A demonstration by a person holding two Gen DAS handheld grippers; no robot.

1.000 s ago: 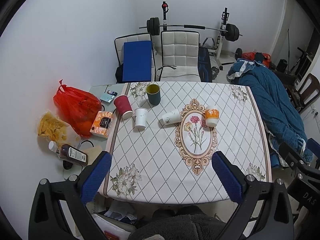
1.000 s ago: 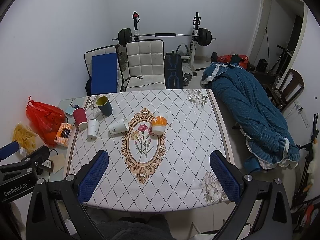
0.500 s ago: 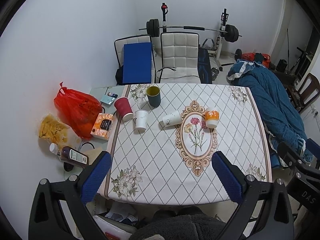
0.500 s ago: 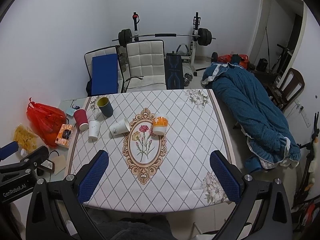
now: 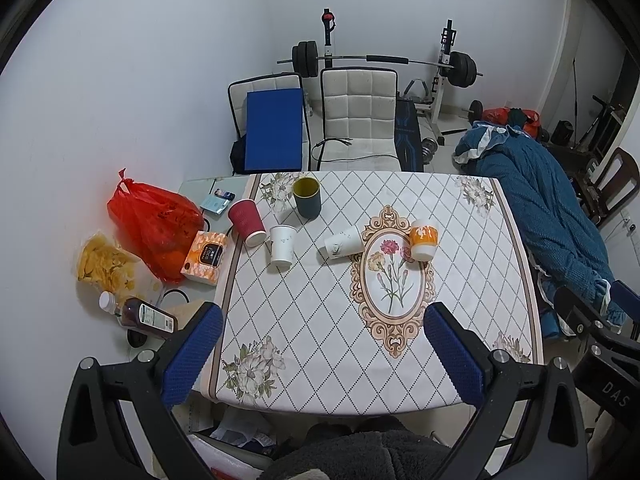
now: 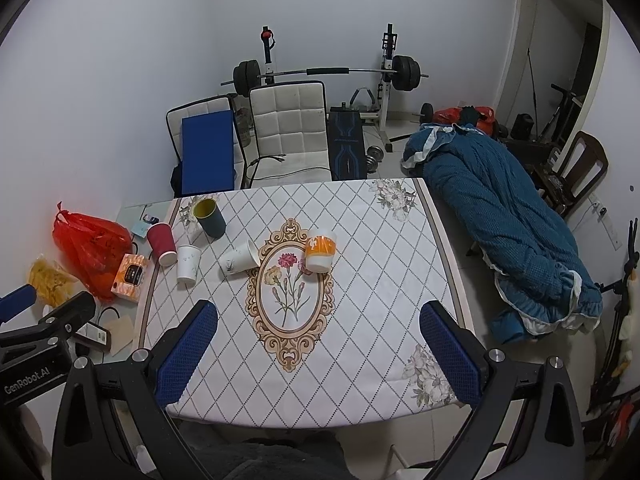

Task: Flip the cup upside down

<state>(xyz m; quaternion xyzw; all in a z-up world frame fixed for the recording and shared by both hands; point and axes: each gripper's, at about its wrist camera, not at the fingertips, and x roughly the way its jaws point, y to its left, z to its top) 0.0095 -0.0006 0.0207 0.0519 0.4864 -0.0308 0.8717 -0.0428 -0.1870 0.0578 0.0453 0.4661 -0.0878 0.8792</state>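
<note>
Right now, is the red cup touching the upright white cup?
Apart. The left wrist view shows tablecloth between the red cup and the white cup.

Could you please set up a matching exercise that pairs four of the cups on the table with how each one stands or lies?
Cups:
1. dark green cup
2. red cup
3. orange and white cup
4. plain white cup nearest the flower medallion

States:
A. lying on its side
B. upright, yellow inside showing
C. upside down, at the table's left edge
D. upside down, on the medallion's right rim

Pairs: 1-B, 2-C, 3-D, 4-A
</note>
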